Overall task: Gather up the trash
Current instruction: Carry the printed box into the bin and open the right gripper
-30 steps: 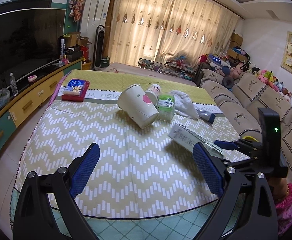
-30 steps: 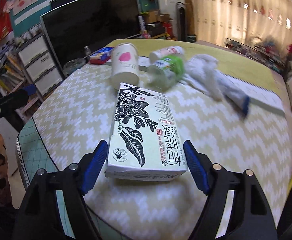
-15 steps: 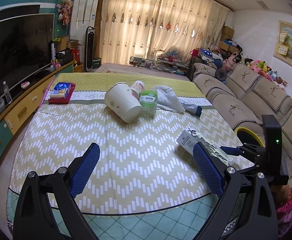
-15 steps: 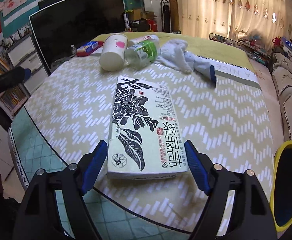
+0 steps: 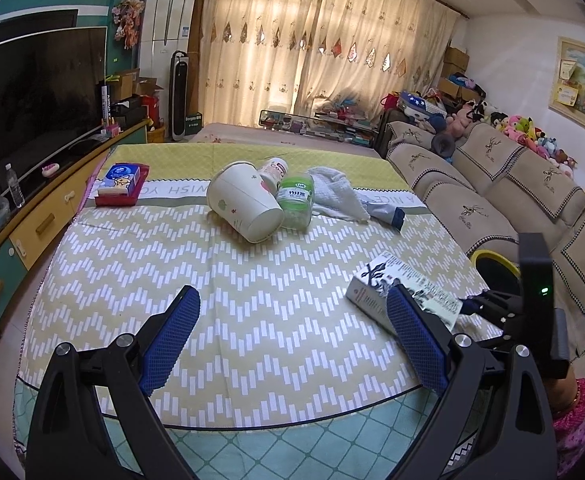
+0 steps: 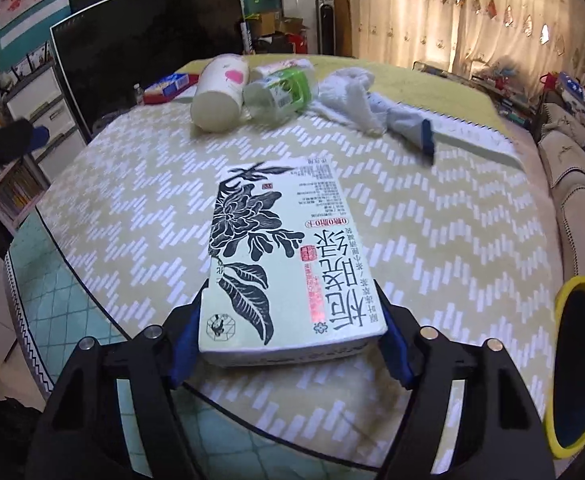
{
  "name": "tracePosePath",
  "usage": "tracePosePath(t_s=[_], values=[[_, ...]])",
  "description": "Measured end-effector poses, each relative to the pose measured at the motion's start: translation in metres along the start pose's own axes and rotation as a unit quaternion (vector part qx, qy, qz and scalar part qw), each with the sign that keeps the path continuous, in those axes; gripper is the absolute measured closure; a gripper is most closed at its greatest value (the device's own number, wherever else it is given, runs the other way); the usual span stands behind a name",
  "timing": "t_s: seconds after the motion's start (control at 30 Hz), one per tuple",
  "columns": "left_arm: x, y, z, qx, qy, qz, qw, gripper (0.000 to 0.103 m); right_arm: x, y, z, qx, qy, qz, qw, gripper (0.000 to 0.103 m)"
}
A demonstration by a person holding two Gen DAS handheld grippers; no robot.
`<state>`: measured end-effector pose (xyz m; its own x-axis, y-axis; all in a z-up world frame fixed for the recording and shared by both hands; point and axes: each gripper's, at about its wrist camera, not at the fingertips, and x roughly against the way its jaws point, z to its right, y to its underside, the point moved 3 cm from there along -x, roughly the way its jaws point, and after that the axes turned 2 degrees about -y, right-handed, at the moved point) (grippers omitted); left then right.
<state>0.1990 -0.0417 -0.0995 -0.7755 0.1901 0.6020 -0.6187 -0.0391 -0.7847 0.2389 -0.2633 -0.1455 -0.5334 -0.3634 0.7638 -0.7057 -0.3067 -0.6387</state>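
My right gripper (image 6: 292, 332) is shut on a white carton with a black flower print (image 6: 280, 256) and holds it above the table's near right edge; the carton also shows in the left wrist view (image 5: 404, 292). My left gripper (image 5: 292, 332) is open and empty over the table's front edge. A tipped paper cup (image 5: 244, 204), a green-labelled plastic bottle (image 5: 294, 200), a small white cup (image 5: 274, 168) and a crumpled white cloth (image 5: 338, 194) lie together at the far middle of the table.
The table (image 5: 172, 264) has a yellow zigzag cover. A yellow-rimmed bin (image 6: 580, 364) stands on the floor at the right, by the sofa (image 5: 492, 184). A tissue pack on a red tray (image 5: 120, 184) lies far left. A TV cabinet (image 5: 32, 216) runs along the left.
The right gripper has closed on the carton and drawn it back toward the table's right edge, nearer the bin. The left gripper has pulled back a little and stays open.
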Motion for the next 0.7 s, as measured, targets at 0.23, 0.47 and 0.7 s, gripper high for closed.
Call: tracePosePath(t_s=[0.23,0.47,0.7], values=[[-0.007,0.0,0.008,-0.009,0.003,-0.009,0.9999,0.01,0.024,0.009,0.021,-0.027,0.025,0.025,0.999,0.034],[-0.014,-0.003,0.028,-0.027,0.009,-0.015,0.9995,0.01,0.052,0.026,0.057,-0.07,0.053,0.048,0.995,0.035],[-0.022,-0.005,0.048,-0.037,0.021,-0.018,0.9989,0.01,0.094,0.048,0.11,-0.131,0.1,0.084,0.983,0.035]])
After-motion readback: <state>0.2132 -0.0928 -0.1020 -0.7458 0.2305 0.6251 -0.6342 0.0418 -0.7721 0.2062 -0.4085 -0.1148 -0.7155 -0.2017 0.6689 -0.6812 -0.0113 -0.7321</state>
